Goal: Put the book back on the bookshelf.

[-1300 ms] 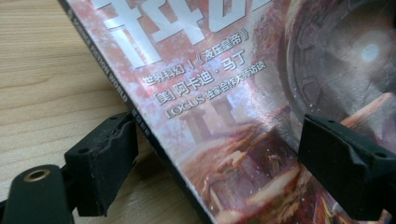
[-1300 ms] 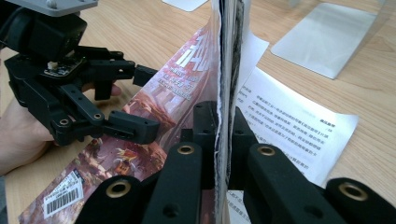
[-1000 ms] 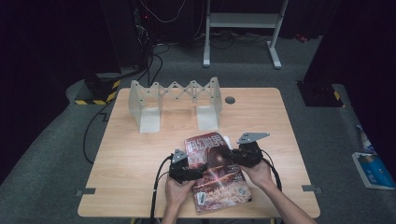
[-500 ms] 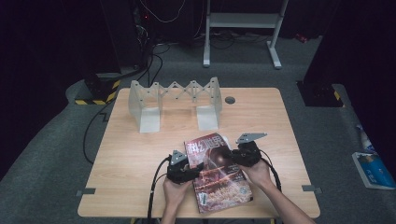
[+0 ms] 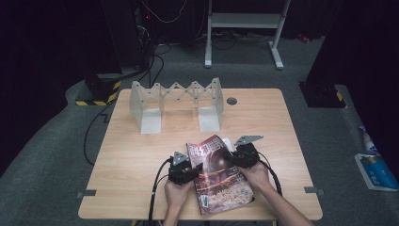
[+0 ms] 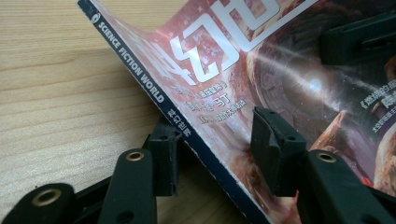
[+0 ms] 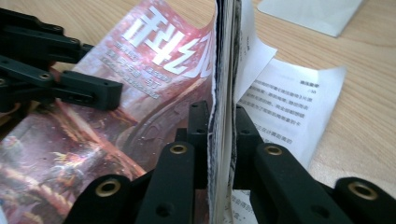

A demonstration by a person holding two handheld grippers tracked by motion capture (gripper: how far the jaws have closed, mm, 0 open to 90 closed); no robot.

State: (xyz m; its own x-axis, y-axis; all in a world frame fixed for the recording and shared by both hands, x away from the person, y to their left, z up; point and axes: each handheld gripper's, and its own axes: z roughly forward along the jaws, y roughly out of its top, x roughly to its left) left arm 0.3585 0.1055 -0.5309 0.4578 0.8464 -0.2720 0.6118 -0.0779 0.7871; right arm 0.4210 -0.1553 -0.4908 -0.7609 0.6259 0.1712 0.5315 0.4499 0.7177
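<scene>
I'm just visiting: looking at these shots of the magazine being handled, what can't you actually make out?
- Magazine, left gripper view: its underside and one pad of the left gripper are hidden below the spine, so contact is unsure.
- Printed sheet, right gripper view: text too small to read, part hidden behind the page edges held by the right gripper.
- Round thing on the table, high view: too small to identify.

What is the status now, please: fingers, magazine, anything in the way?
Right gripper clamps the magazine page edge. Left gripper closing around the spine, not yet pressing. Loose sheet beside it; white folding rack far off, nothing blocking.
</scene>
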